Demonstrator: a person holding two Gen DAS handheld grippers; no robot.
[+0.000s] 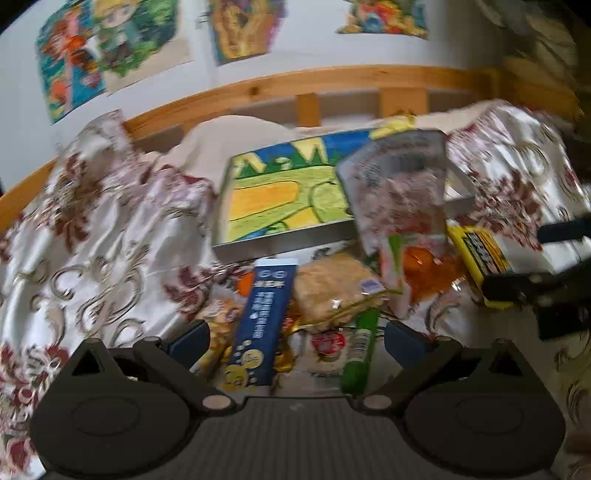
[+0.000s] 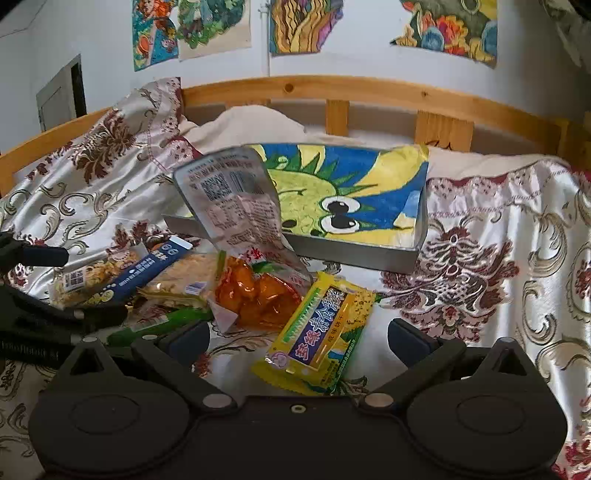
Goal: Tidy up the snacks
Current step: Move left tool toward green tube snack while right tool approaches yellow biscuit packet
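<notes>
Two grippers hang over a heap of snacks on a flowered bedspread (image 2: 480, 229), each with its fingers spread wide and nothing between them. In the right wrist view the right gripper (image 2: 299, 338) has a yellow snack bar (image 2: 321, 332) lying flat in the gap between its fingers, touching neither. At ten o'clock from that bar sits a clear pouch of orange pieces (image 2: 255, 291), its printed silver top standing up and leaning back over the near wall of the tray. At nine o'clock from the pouch lie a pale cracker pack (image 2: 184, 280), a dark blue stick pack (image 2: 147, 271) slanting across it, and a green tube (image 2: 162, 323) nearest the left finger.

In the left wrist view, which is blurred, the left gripper (image 1: 297, 338) frames the blue stick pack (image 1: 264, 325) and the green tube (image 1: 360, 350); the cracker pack (image 1: 332, 291) lies just past them at twelve o'clock. The right gripper's dark fingers enter at three o'clock, by the yellow bar (image 1: 480, 258).

Farther off, at twelve o'clock, rests a shallow metal tray (image 2: 369, 254) lined with a bright cartoon drawing (image 2: 351, 192). Behind it run a wooden bed rail (image 2: 369, 92) and a white wall with coloured pictures (image 2: 303, 26).
</notes>
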